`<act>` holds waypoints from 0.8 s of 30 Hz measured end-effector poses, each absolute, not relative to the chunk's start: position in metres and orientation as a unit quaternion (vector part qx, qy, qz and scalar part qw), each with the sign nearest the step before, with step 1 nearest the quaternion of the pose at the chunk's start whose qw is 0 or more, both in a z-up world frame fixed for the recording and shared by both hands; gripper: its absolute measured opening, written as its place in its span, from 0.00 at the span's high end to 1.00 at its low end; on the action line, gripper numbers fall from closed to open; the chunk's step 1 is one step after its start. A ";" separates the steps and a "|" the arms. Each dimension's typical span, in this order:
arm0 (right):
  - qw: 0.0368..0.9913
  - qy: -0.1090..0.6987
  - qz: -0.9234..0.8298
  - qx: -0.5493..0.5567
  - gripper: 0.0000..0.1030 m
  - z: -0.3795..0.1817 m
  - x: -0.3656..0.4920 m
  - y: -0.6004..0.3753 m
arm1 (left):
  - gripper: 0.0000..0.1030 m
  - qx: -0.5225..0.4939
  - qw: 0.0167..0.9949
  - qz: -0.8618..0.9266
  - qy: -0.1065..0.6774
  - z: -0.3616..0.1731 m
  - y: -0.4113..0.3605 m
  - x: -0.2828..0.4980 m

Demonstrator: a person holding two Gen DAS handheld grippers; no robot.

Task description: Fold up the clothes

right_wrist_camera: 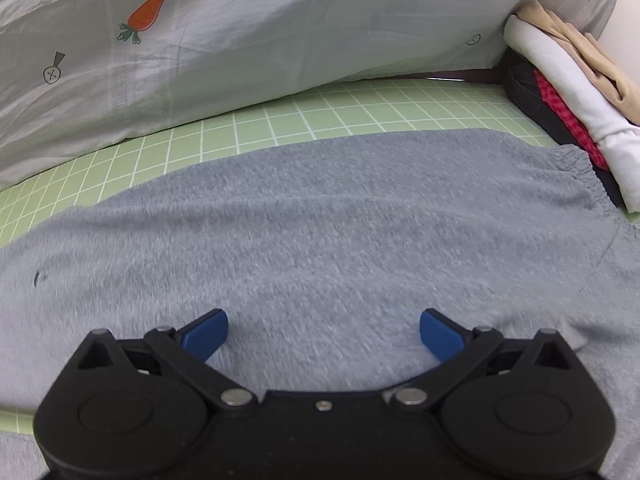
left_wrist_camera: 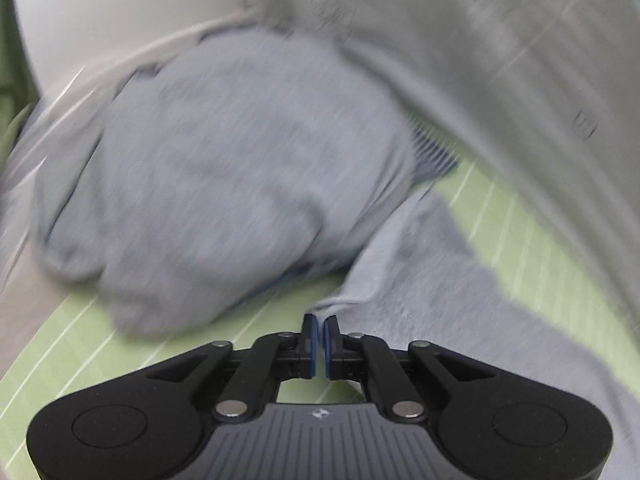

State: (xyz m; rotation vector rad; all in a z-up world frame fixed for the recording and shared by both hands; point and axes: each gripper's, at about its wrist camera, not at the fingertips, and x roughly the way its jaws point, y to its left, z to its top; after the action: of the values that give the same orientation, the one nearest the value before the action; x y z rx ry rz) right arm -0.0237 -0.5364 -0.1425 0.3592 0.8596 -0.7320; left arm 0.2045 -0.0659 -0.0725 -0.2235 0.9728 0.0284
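A grey fleece garment (right_wrist_camera: 320, 216) lies spread on the green checked sheet (right_wrist_camera: 320, 116), its elastic waistband (right_wrist_camera: 576, 168) at the right. My right gripper (right_wrist_camera: 324, 330) hovers open just over its near part, with nothing between the blue fingers. In the blurred left wrist view, my left gripper (left_wrist_camera: 320, 322) is shut on a pinched edge of the grey garment (left_wrist_camera: 420, 272), which stretches off to the right. Beyond it lies a rumpled blue-grey heap of clothing (left_wrist_camera: 224, 168).
A pale quilt (right_wrist_camera: 240, 28) printed with carrots rises along the back. Folded clothes (right_wrist_camera: 560, 92) in white, tan, red and dark colours are stacked at the right. A blue striped piece (left_wrist_camera: 434, 152) peeks from under the heap. A white wall (left_wrist_camera: 120, 20) stands behind.
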 end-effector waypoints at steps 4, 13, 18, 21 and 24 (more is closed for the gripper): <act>0.840 0.393 -0.336 0.162 0.00 -0.135 -0.016 -0.546 | 0.57 -0.091 0.872 0.021 0.481 -0.079 -0.068 0.189; 0.848 0.395 -0.310 0.170 0.00 -0.132 0.056 -0.602 | 0.31 -0.036 0.879 -0.010 0.476 -0.089 -0.127 0.241; 0.823 0.385 -0.339 0.244 0.05 -0.139 0.087 -0.632 | 0.31 -0.051 0.870 -0.010 0.491 -0.115 -0.141 0.292; 0.812 0.374 -0.362 0.262 0.05 -0.145 0.099 -0.636 | 0.31 -0.038 0.870 -0.008 0.492 -0.128 -0.149 0.320; 0.797 0.375 -0.391 0.266 0.04 -0.153 0.108 -0.633 | 0.31 -0.039 0.866 -0.007 0.498 -0.136 -0.149 0.342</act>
State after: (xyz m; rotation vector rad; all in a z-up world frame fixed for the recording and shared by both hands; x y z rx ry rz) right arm 0.1077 -0.6334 -0.1530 0.5702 0.8049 -0.8398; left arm 0.3416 -0.1493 -0.1365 -0.0817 1.0422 -0.0150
